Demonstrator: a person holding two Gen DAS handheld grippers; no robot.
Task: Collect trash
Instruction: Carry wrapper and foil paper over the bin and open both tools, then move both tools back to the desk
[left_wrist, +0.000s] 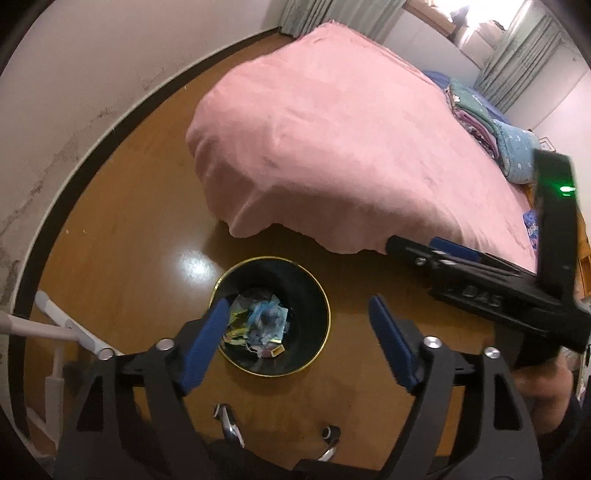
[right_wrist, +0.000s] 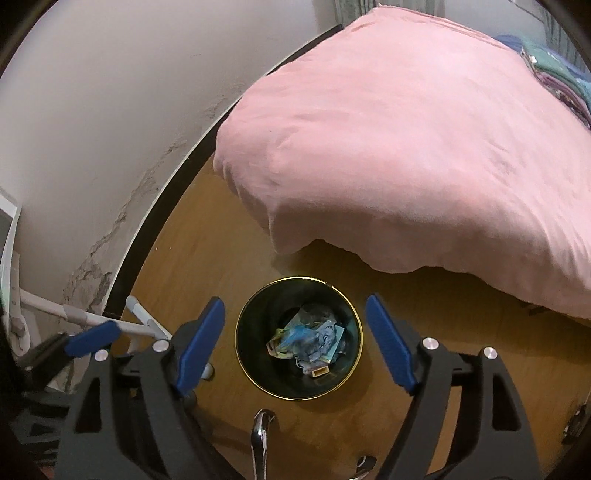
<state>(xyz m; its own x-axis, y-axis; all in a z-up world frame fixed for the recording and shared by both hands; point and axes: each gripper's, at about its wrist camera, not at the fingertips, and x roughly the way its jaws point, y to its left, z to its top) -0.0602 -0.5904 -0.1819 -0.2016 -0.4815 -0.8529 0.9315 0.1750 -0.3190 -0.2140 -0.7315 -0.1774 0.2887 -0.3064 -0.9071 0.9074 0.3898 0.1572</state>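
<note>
Pink blanket (left_wrist: 332, 147) covers the bed, its edge hanging over the brown wood floor (left_wrist: 129, 221). Stained white wall (right_wrist: 92, 110) with dark baseboard runs along the left. Folded patterned bedding (left_wrist: 491, 129) sits at the far end of the bed. White tube frame (right_wrist: 92, 317) stands by the wall. Round dark bin (right_wrist: 299, 338) with gold rim stands on the floor just beside the bed edge; crumpled trash (right_wrist: 310, 338), bluish wrappers and paper, lies at its bottom. Left gripper (left_wrist: 299, 343) hangs above the bin, jaws spread wide, nothing between them. Right gripper (right_wrist: 295, 343) likewise released, empty, over the bin.
</note>
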